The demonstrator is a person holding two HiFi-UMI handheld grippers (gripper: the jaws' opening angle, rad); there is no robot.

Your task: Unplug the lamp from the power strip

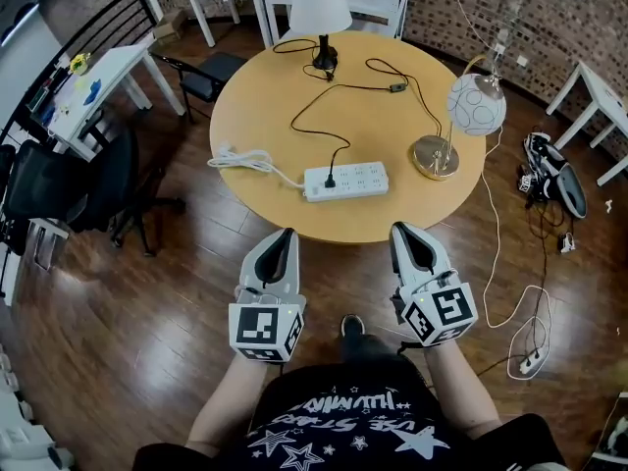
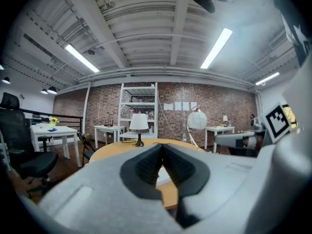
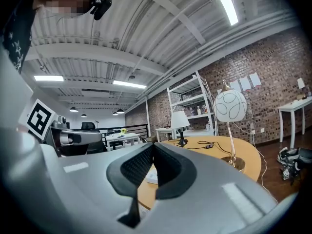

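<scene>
Both tools are short of the near edge of the round pale wooden counter [image 1: 255, 96] and well apart from everything on it. The left tool [image 1: 284, 235] has its jaws together and nothing between them. The right tool [image 1: 402, 232] is likewise closed and empty.

The white rectangular power strip [image 1: 345, 180] lies near the counter's near edge. One black plug [image 1: 331, 178] is seated toward its left end. Its thin black cord [image 1: 324, 106] runs far across the counter to the small lamp with the white conical shade [image 1: 320, 8].

Risks, as judged from here:
- You must open a tool before reaching; closed jaws would only nudge the plug or push the strip.
- The strip looks light and unfixed. Pulling the plug without pinning the strip would likely lift or drag it, along with its white cable [image 1: 240, 160].
- Pulling on the cord instead of the plug body could tug the small lamp over.
- The brass-based lamp with the white globe shade [image 1: 476, 103] stands at the right, near the right tool's likely path. A wide sweep could tip it.
</scene>
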